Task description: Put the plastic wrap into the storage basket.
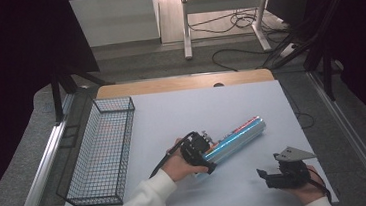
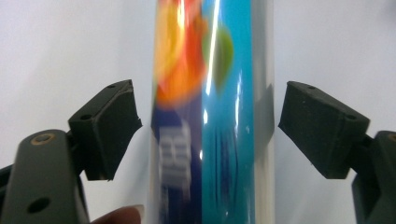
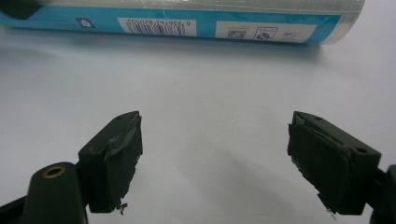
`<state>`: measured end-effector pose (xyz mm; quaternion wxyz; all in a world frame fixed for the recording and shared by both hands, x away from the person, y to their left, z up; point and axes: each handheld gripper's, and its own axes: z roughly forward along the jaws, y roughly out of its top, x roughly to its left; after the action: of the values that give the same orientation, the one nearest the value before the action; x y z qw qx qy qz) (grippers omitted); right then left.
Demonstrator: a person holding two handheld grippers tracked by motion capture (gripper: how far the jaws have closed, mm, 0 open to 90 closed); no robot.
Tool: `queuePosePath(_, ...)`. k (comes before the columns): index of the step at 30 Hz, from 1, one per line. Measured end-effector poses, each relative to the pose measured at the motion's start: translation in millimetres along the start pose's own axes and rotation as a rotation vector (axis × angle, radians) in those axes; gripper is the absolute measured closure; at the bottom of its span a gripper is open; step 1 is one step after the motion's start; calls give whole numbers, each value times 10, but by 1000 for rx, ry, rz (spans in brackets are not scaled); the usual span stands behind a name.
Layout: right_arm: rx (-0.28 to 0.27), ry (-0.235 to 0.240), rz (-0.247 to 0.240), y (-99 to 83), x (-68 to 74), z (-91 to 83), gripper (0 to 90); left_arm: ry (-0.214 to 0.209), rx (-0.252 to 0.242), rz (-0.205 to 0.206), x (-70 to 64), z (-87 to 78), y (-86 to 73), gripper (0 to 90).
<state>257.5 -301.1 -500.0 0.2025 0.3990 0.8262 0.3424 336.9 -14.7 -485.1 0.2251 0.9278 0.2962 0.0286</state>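
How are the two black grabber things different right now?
The left gripper has the shiny tube between its jaws, while the right gripper has only bare white table between its jaws. The left gripper sits at the tube's near end; the right gripper rests apart from the tube, nearer the person. Both are open.

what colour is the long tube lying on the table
Mostly shiny blue tube, with orange and dark blue print; clearest in the left gripper view.

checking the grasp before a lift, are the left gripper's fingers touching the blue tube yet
Apart. In the left gripper view the tube runs between the open fingers, with white table visible in a gap on each side.
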Motion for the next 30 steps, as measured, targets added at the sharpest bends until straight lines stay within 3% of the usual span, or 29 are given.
queuePosePath(4, 0, 0, 3, -9, -11, -4, 179, 1, 6, 4, 39, 70, 277, 150)
queuePosePath(10, 3, -1, 5, -24, -26, -10, 180, -12, 28, -12, 88, 200, 571, 84)
queuePosePath(12, 4, -1, 3, -26, -26, -9, 179, -36, 35, -19, 95, 261, 642, 73)
queuePosePath(14, 5, -1, 2, -29, -22, -6, 179, -13, 55, -17, 87, 312, 690, 82)
queuePosePath(20, 9, -3, 4, -33, -21, -7, 179, -30, 84, -18, 87, 443, 741, 102)
queuePosePath(27, 9, -6, 4, -35, -23, -1, 180, -90, 99, -21, 50, 476, 758, 264)
queuePosePath(30, 10, -5, 3, -34, -23, -5, 180, -86, 107, -3, 35, 466, 763, 313)
